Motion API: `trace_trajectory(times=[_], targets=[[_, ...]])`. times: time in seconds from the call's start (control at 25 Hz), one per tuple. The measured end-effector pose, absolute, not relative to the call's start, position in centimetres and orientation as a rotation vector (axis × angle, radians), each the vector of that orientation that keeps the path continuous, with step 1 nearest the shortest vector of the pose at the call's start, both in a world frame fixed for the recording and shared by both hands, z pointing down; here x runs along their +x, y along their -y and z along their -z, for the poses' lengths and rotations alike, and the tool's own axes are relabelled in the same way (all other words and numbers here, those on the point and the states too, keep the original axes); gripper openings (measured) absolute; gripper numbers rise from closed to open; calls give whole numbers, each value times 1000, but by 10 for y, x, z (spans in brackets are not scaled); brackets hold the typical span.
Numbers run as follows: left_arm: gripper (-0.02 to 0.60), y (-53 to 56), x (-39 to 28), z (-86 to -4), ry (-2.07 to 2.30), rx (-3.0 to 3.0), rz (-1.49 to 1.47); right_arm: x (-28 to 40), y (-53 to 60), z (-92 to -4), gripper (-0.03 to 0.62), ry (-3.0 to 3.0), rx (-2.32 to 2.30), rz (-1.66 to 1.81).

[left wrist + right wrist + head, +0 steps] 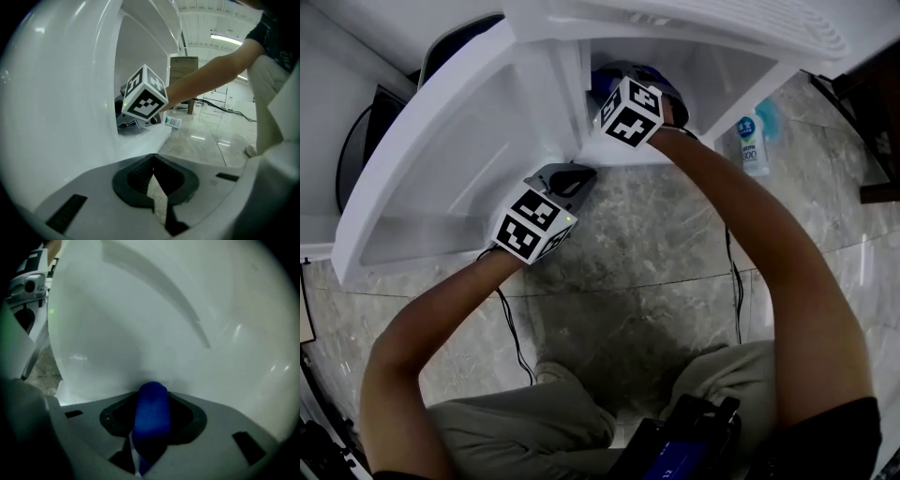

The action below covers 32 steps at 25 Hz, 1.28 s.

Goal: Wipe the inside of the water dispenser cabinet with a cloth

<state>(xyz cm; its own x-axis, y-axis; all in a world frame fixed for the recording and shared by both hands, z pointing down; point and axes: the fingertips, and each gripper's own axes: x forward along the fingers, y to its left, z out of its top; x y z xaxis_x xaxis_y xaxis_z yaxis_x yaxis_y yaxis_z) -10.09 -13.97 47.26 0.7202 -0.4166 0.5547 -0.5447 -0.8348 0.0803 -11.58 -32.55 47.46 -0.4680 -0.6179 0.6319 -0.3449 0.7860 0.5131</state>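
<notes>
The white water dispenser cabinet (724, 77) stands open on the floor, its door (455, 164) swung out to the left. My right gripper (152, 395) reaches into the cabinet and is shut on a rolled blue cloth (151, 416), whose tip lies close against the white inner wall (187, 324). In the head view only its marker cube (630, 112) shows, at the cabinet's mouth. My left gripper (572, 176) sits low by the door's hinge edge, its dark pads (136, 176) meeting at the tips with nothing between them.
A small plastic bottle (753, 141) with a blue label stands on the marble floor right of the cabinet. Black cables (734, 281) trail over the floor. The person's knees and a dark device (684, 445) fill the bottom of the head view.
</notes>
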Motion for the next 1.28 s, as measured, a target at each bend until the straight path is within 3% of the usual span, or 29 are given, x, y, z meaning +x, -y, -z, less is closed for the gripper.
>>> trace_trajectory(times=[0.56, 0.96, 1.28], targets=[[8, 143, -111, -474, 778, 2642, -750, -117, 348, -479, 130, 2049, 732, 424], [8, 160, -82, -450, 767, 2639, -611, -119, 340, -480, 130, 2059, 690, 470], [8, 147, -95, -462, 747, 2620, -679, -115, 346, -478, 127, 2070, 718, 387]])
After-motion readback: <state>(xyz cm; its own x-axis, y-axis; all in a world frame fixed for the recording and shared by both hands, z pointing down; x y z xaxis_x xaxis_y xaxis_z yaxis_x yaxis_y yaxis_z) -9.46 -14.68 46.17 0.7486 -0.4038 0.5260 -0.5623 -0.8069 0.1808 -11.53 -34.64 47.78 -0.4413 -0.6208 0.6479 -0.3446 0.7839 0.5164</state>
